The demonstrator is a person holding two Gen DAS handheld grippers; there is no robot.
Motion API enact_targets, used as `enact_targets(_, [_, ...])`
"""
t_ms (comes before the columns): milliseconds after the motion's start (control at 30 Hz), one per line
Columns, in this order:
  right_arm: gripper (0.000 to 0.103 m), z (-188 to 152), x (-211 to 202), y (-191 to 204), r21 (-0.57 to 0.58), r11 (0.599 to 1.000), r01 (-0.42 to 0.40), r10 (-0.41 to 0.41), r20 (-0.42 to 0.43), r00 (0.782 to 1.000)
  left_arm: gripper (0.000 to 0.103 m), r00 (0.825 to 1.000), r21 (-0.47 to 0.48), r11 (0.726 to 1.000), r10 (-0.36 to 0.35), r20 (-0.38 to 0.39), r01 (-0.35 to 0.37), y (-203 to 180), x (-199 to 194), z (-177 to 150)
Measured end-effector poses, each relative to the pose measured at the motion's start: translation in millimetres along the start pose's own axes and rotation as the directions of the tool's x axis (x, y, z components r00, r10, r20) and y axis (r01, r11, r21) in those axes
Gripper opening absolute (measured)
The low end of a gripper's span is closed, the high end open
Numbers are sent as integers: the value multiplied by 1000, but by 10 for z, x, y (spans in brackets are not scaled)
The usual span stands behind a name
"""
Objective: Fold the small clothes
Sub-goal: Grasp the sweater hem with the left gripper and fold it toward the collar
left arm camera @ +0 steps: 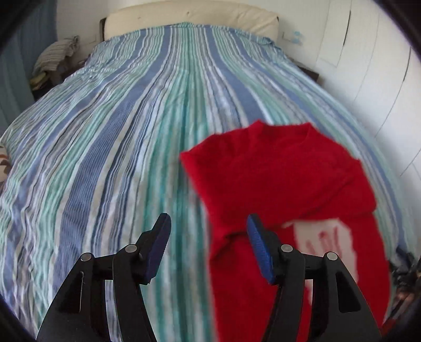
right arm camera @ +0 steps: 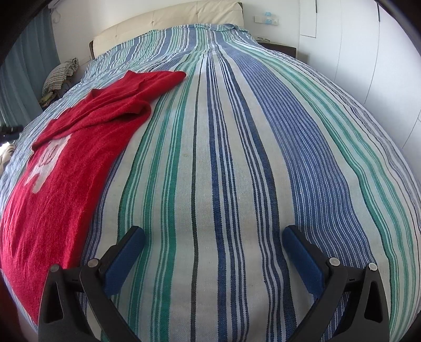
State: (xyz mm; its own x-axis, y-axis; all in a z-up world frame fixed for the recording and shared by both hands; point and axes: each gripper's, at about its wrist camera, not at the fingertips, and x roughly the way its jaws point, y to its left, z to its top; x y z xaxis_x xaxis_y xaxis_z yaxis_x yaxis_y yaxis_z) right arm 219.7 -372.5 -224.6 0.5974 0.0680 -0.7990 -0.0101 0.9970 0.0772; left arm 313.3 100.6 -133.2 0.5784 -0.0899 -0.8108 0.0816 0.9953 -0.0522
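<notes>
**One red sweater on a striped bed, two grippers spread and empty**

One bed is seen, covered by one striped bedspread point(right arm camera: 236, 163) in blue, green and white bands; every place below is given relative to it. At its far end one cream headboard point(right arm camera: 168, 23) is set against the wall. Beyond its far left corner one heap of checked cloth point(right arm camera: 61, 72) is piled. Along its right side white cupboard doors point(right arm camera: 368, 52) are seen.

One red sweater point(right arm camera: 65, 163) is laid flat on the left part of the bedspread, with one sleeve folded across its chest and one white motif point(right arm camera: 44, 163) partly covered by that sleeve. In the left wrist view, which is blurred, the sweater point(left arm camera: 276, 184) is seen right of centre; the motif appears to be a printed figure, though its form cannot be made out.

Two grippers are held above the near end of the bedspread. The left gripper point(left arm camera: 209, 244) is parted, with nothing pinched; its right finger is seen over the sweater's edge. The right gripper point(right arm camera: 213, 252) is spread wide over bare stripes, well apart from the sweater, with nothing between its blue pads point(right arm camera: 126, 260).
</notes>
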Motion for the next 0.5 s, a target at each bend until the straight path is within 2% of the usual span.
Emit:
enact_targets(100, [103,-1,6,7,-2,1000,3,-3,2,1000,61,999,96,995,-5,-45,10,-74,139,-223])
enact_targets(167, [103,-1,7,14,-4,1000,8,-8,3,1000,62,999,136,990,-15,-37,20,-247,230,-230])
enact_targets(267, [103,-4,7,24,-8,1000,15,-15,5,1000,61,999,141,989,39,1,-39,-447,416,-156])
enact_targets(333, [103,-5,5,23,-8,1000,15,-15,7,1000,8,989,129,980,150,15,-150,-421,596,-183])
enact_targets(367, [103,-5,5,24,-8,1000,15,-15,6,1000,4,990,62,988,141,2,-141,-316,656,-221])
enact_targets(433, [103,-8,4,23,-9,1000,17,-17,7,1000,4,992,-68,991,121,37,-118,-112,613,-322])
enact_targets(500, [103,-16,-4,22,-10,1000,17,-17,7,1000,4,991,-97,989,117,57,-111,-74,577,-390])
